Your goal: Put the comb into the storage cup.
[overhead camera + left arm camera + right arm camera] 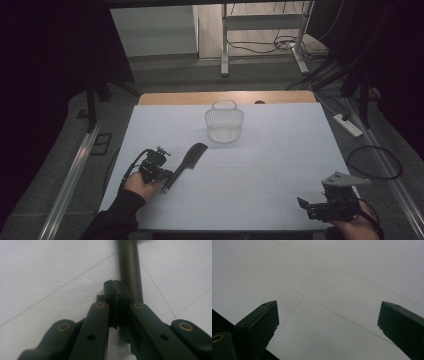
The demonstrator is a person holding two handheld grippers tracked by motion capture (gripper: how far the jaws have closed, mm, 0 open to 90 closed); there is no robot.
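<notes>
The left gripper [169,181] is resting at the near left of the worktop [280,150], its jaws fully closed beside the handle of the black spatula [187,161]; the handle is passing just to one side of the tips, not between them, so no grasp is being made yet. The spatula is lying flat, blade pointing toward the white mesh basket [223,122], which is standing empty further back. Lifting and placing is judged outstanding. The right gripper [305,207] is idling near right, jaws wide and holding nothing.
</notes>
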